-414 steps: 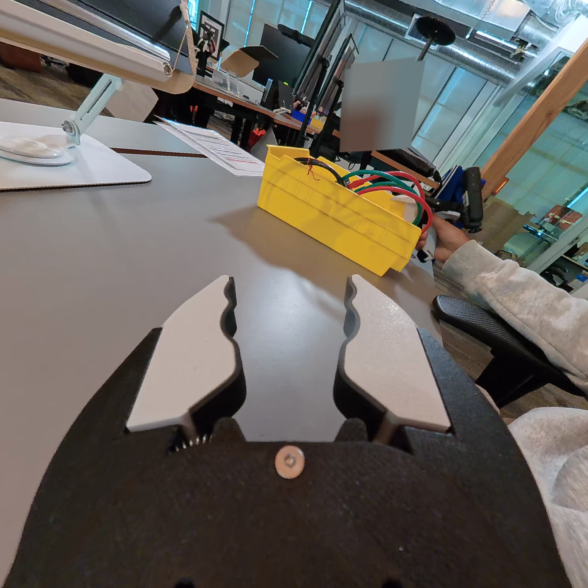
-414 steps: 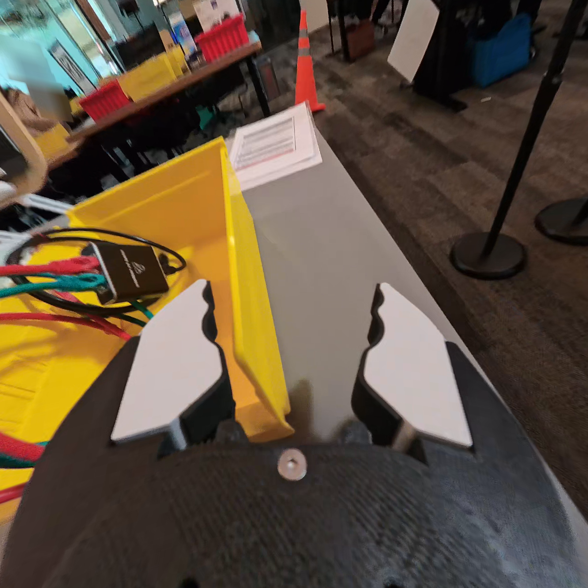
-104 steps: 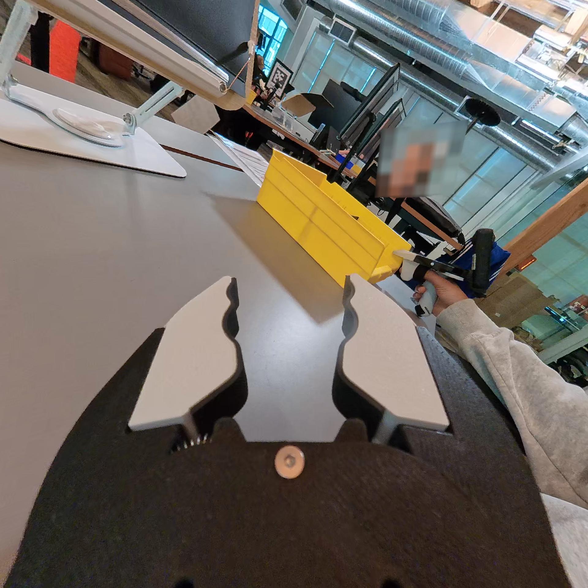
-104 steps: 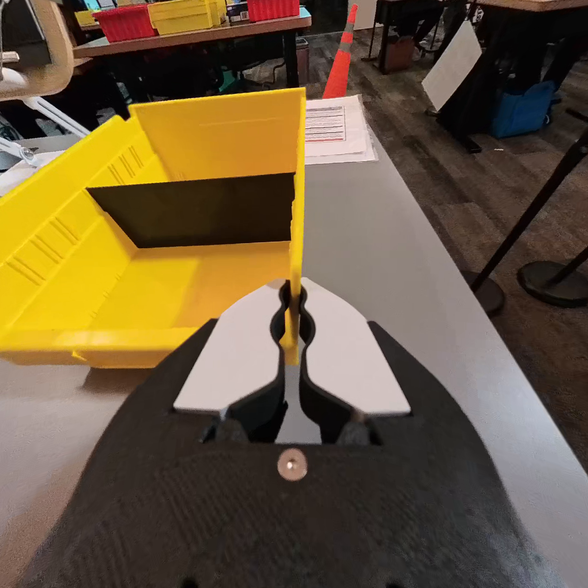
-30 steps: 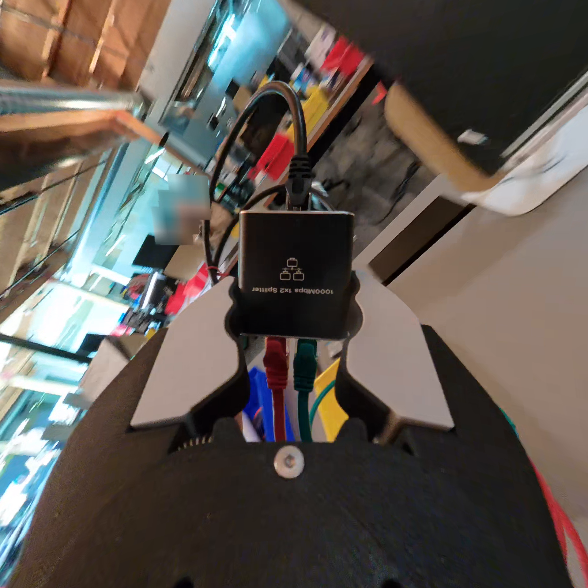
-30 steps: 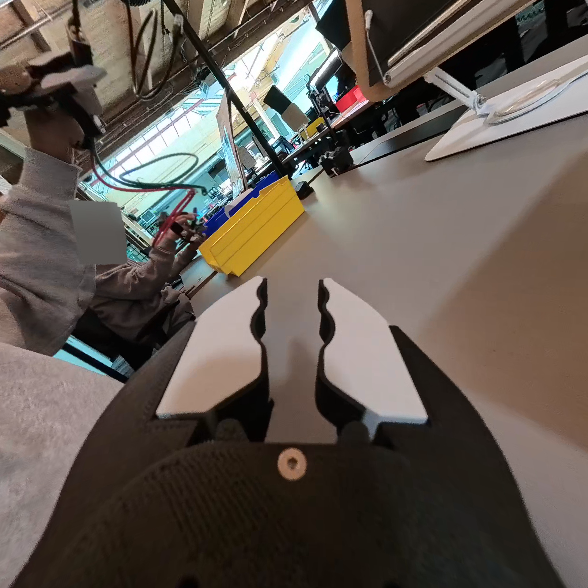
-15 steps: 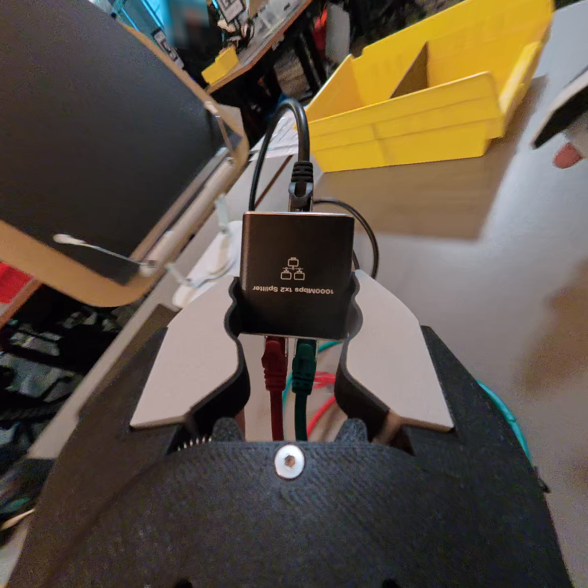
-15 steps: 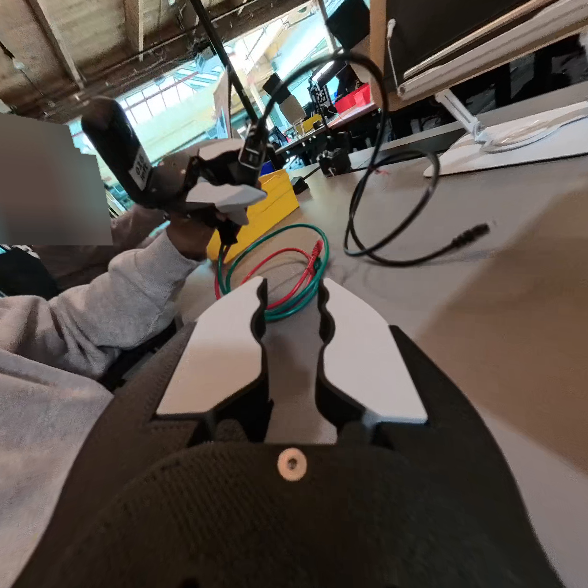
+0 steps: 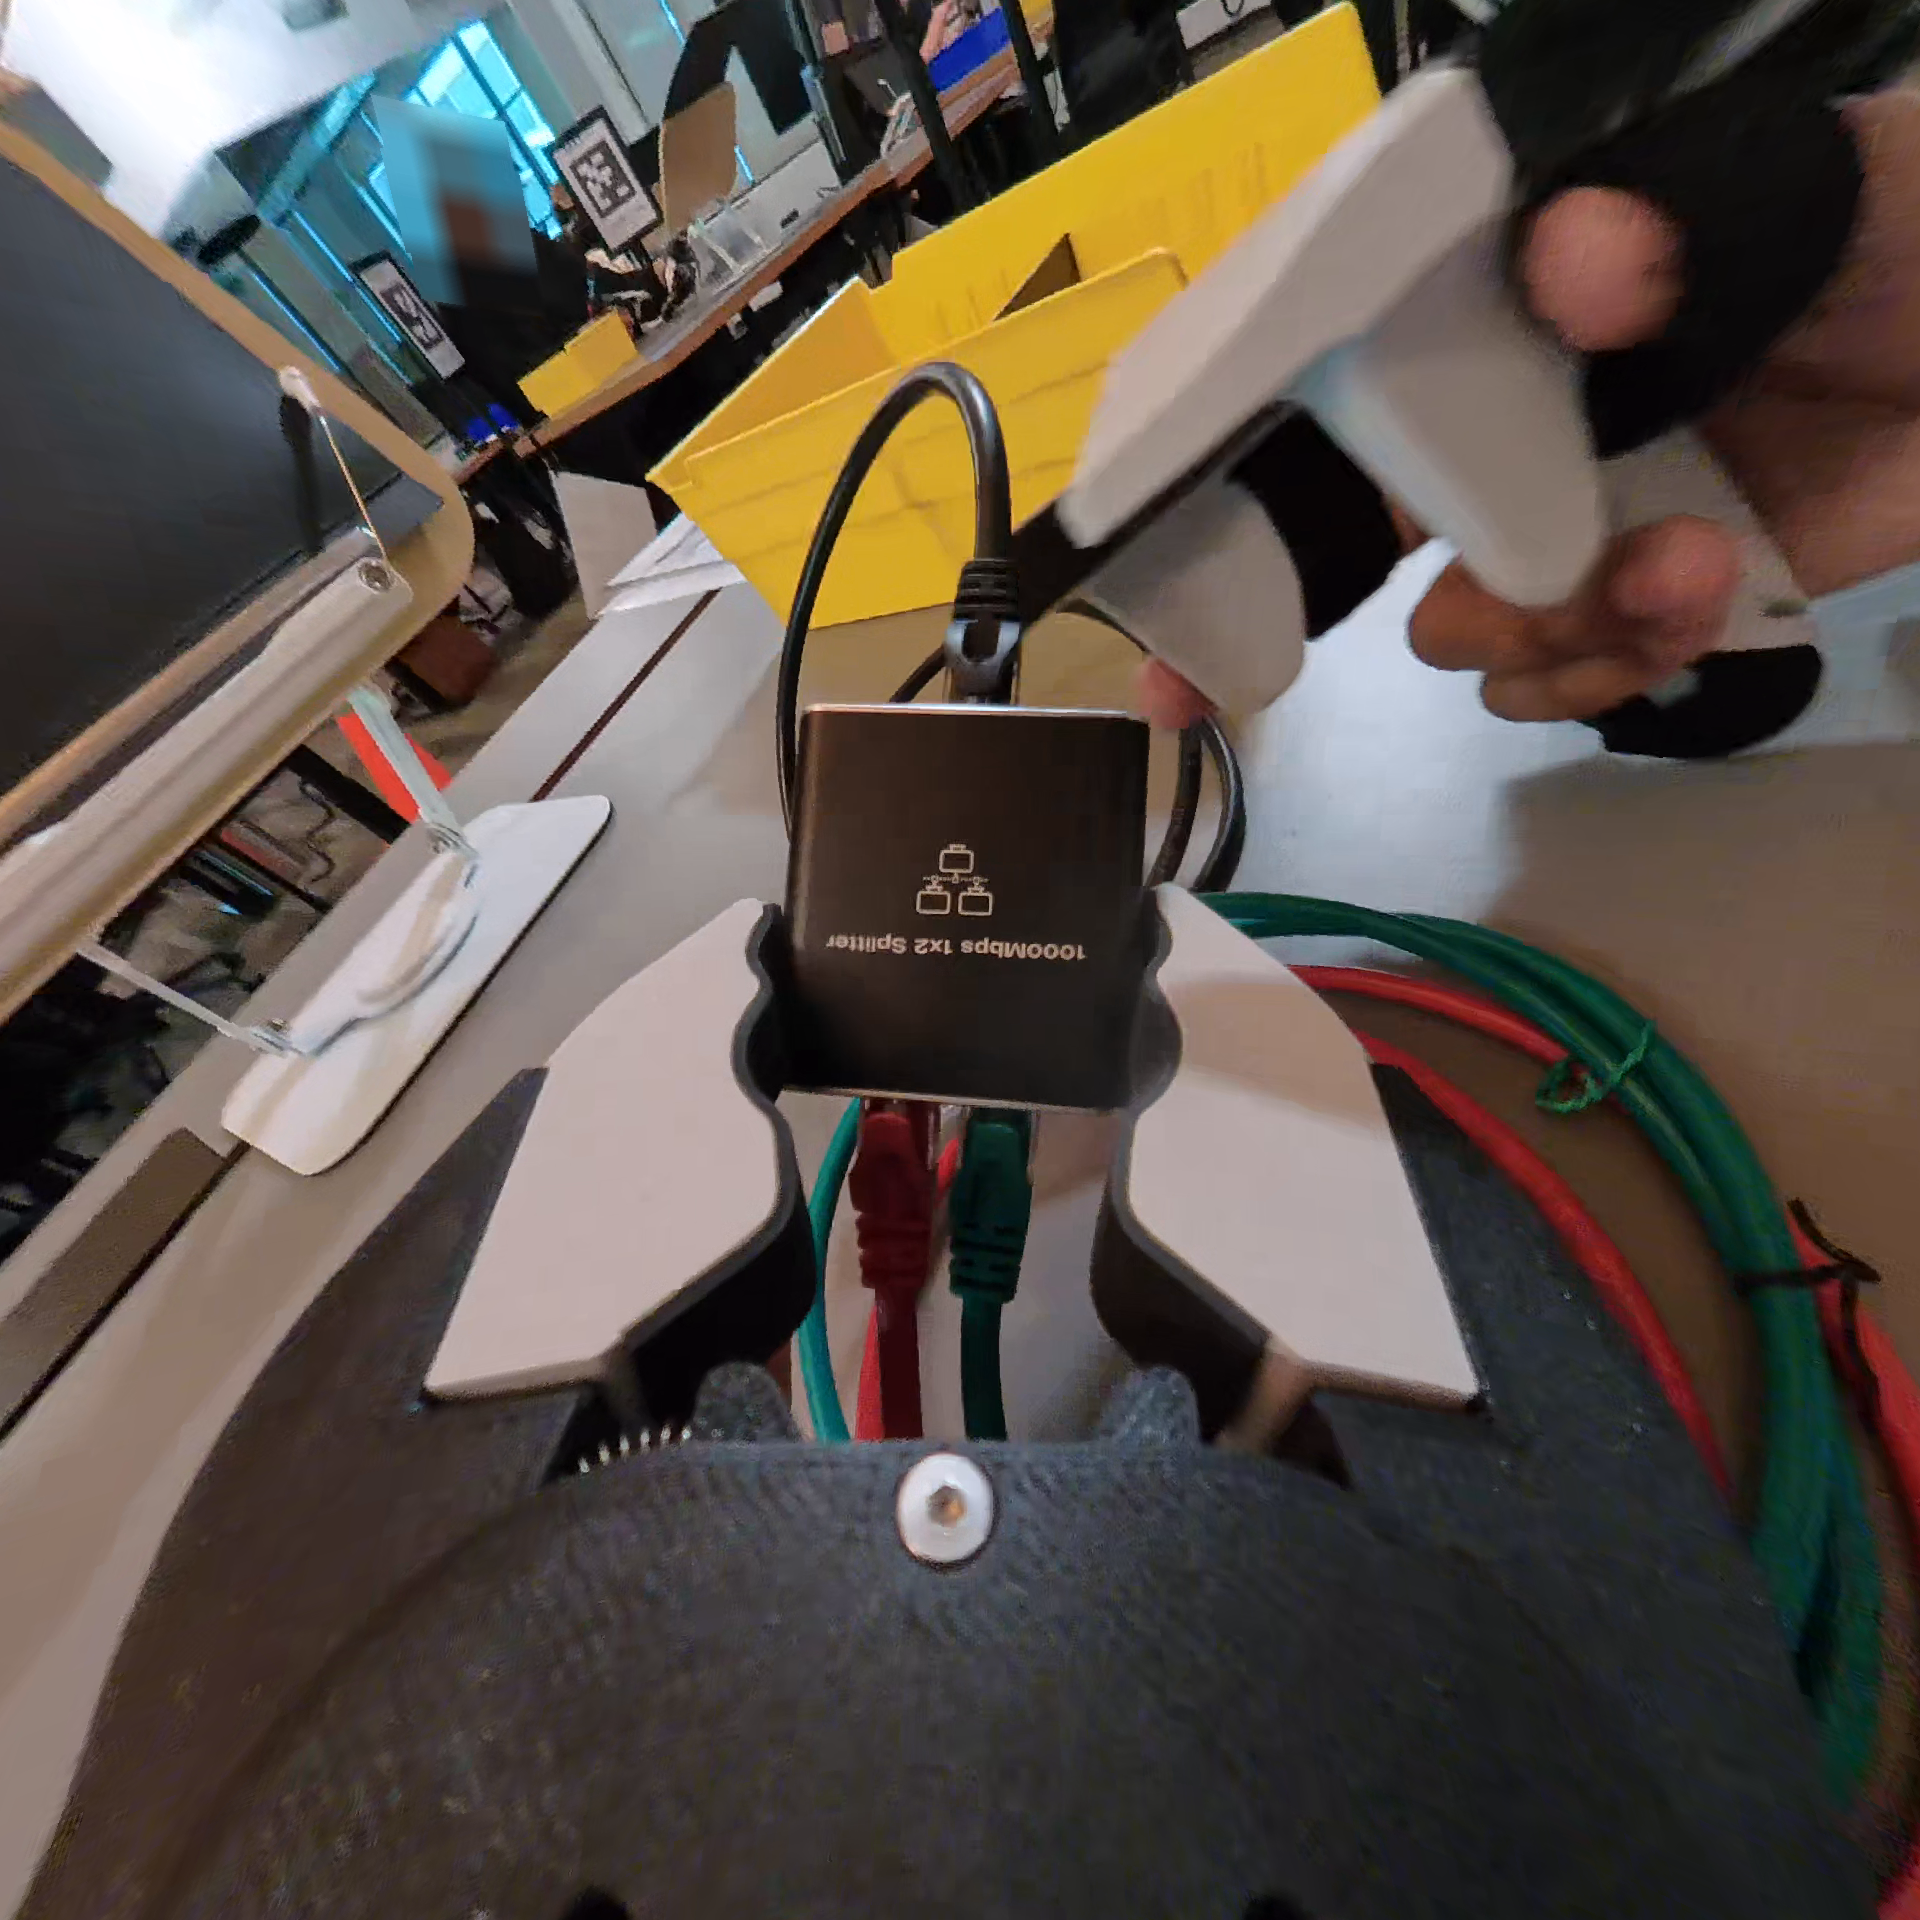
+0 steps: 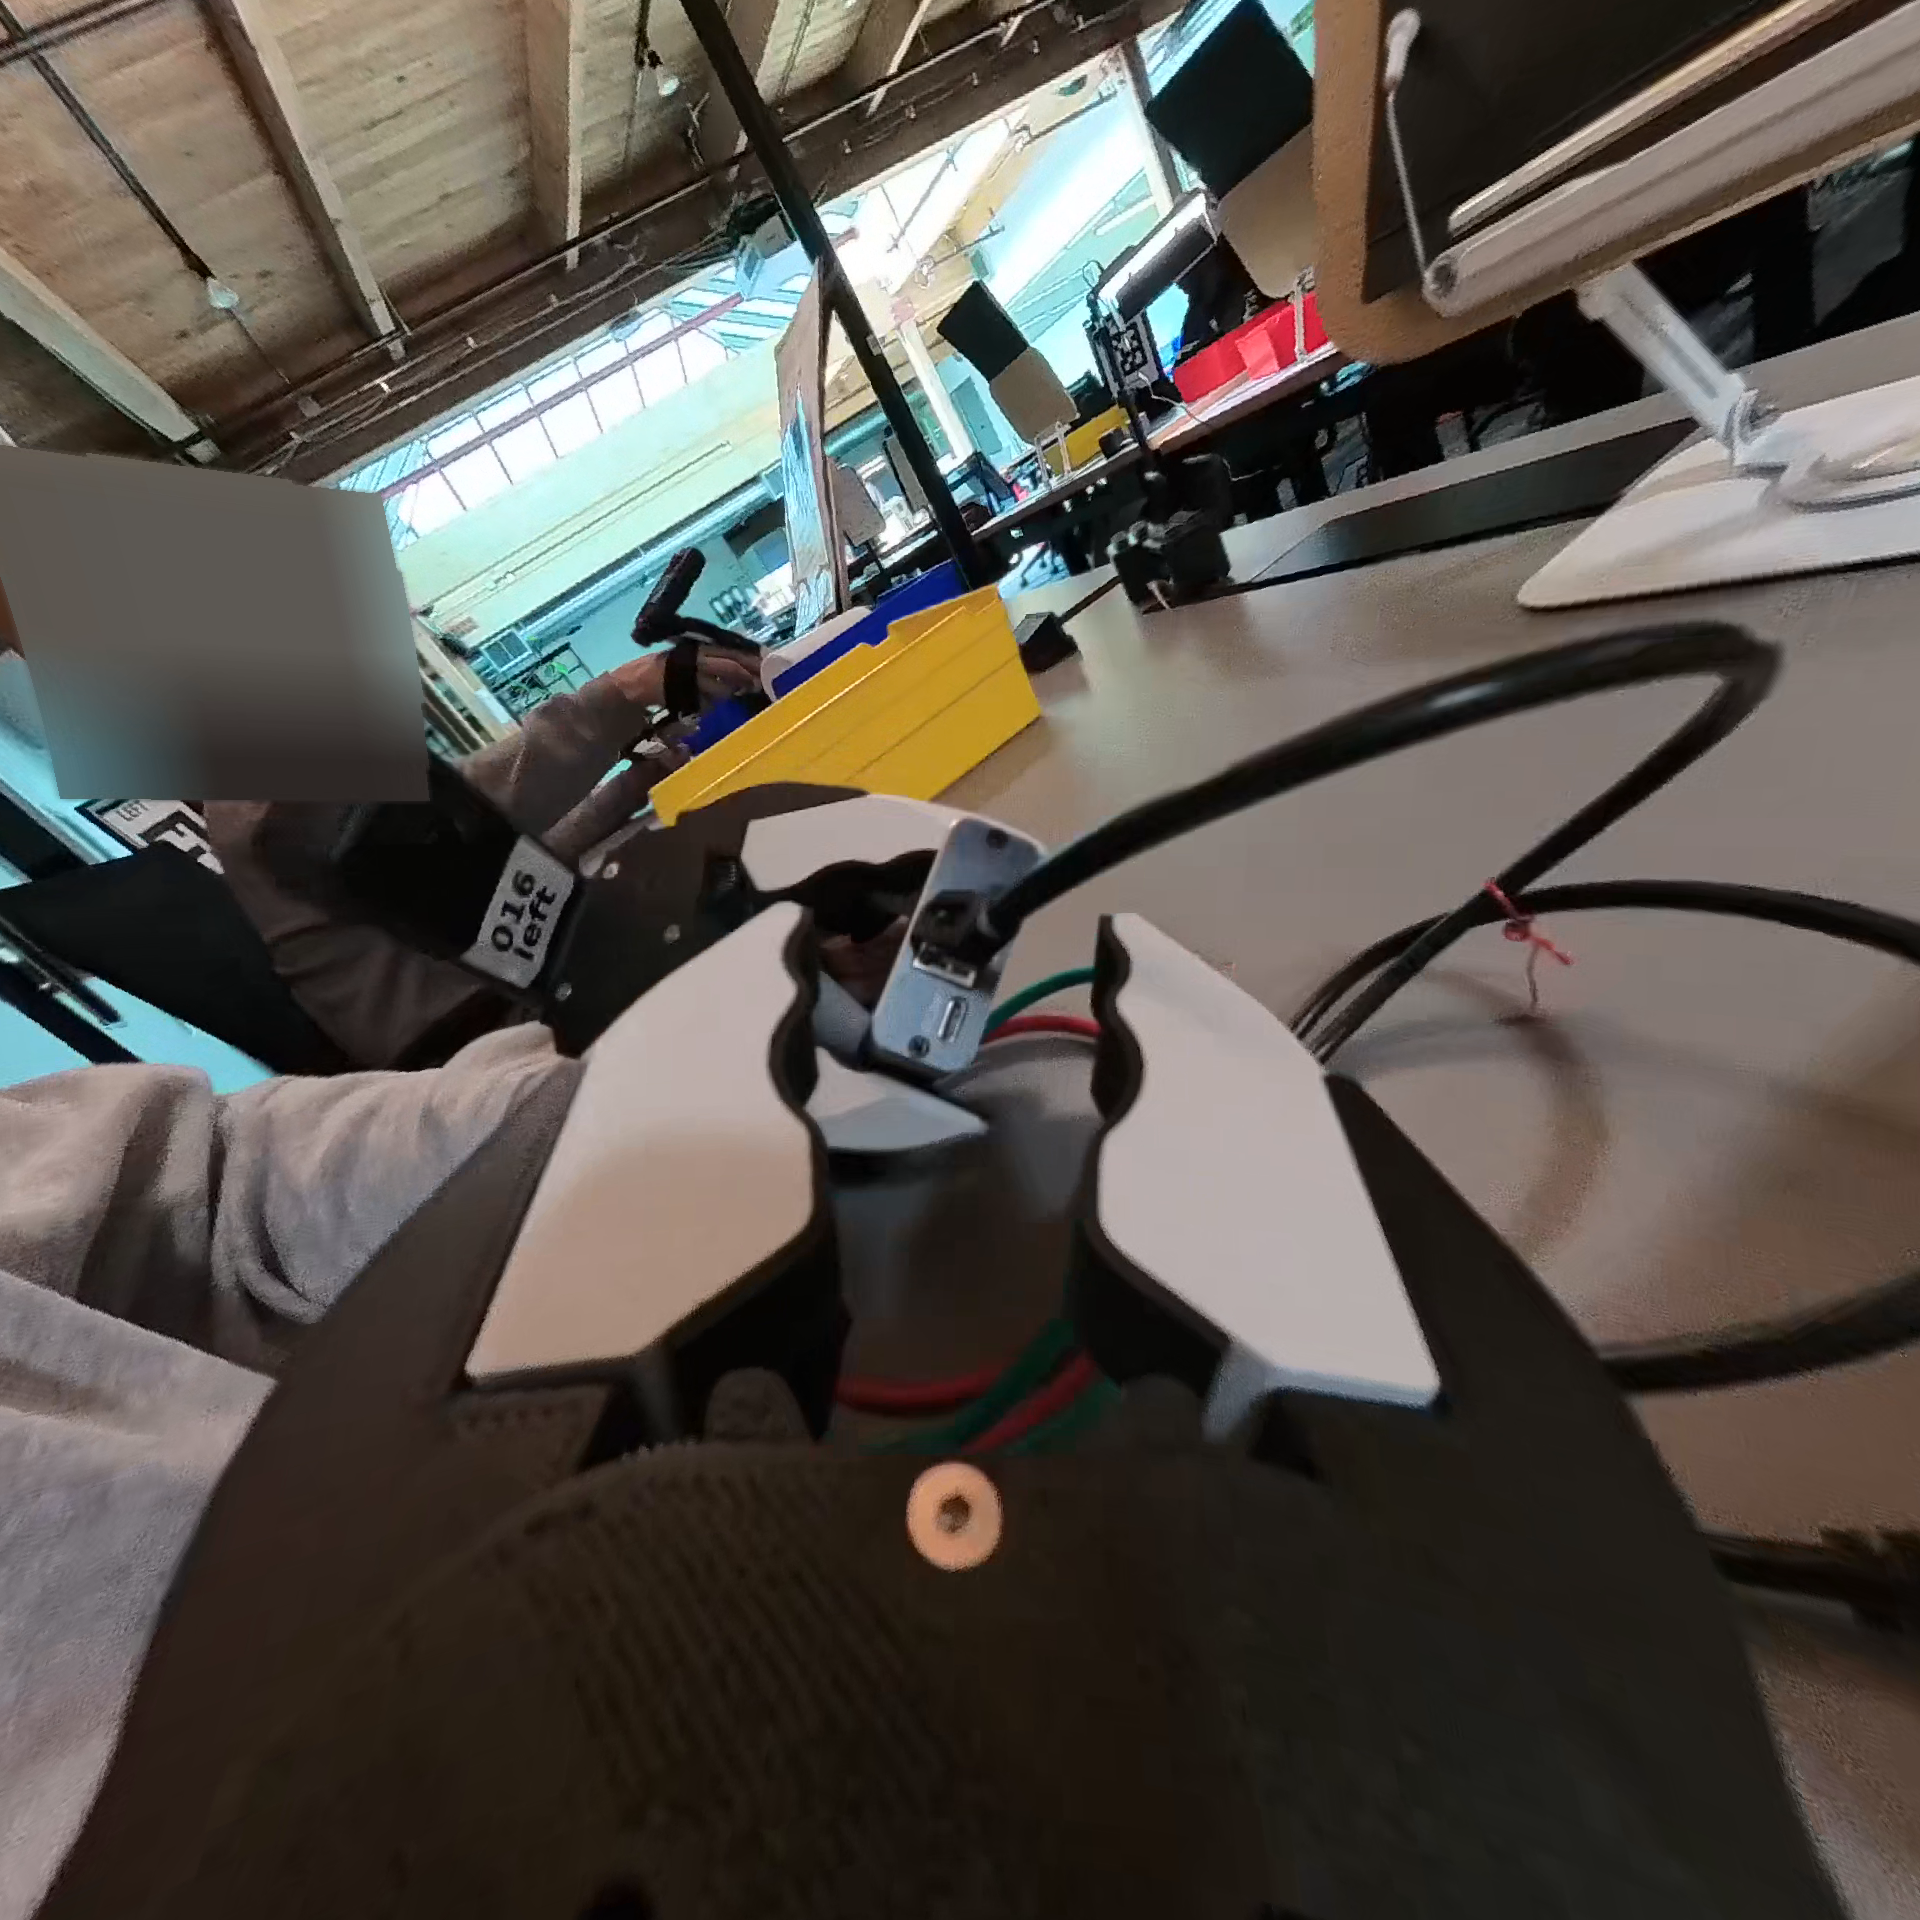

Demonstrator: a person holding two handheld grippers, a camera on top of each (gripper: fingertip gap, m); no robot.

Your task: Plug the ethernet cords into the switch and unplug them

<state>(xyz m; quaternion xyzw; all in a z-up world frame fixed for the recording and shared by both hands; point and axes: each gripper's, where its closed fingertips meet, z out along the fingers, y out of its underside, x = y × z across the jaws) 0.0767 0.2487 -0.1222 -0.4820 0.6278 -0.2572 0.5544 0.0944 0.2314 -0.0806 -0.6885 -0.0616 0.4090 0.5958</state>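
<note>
My left gripper (image 9: 956, 935) is shut on a small black switch (image 9: 966, 894) and holds it just above the grey table. A red plug (image 9: 891, 1174) and a green plug (image 9: 987, 1195) sit in its near side. A black cord (image 9: 977, 613) is plugged in its far side. My right gripper (image 10: 951, 966) is open, its fingers either side of the switch's silver end face (image 10: 951, 961) where the black cord (image 10: 1351, 748) leaves. The right gripper also shows in the left wrist view (image 9: 1330, 416), just beyond the switch.
Coiled green cord (image 9: 1704, 1122) and red cord (image 9: 1558, 1195) lie on the table (image 9: 1662, 883) to the right. A yellow bin (image 9: 935, 416) stands behind. A white stand base (image 9: 416, 966) with a tilted board sits to the left. A person's grey sleeve (image 10: 208, 1195) fills the left of the right wrist view.
My left gripper has swung down to the table with the switch. My right gripper has opened wider and closed in on the switch's far end.
</note>
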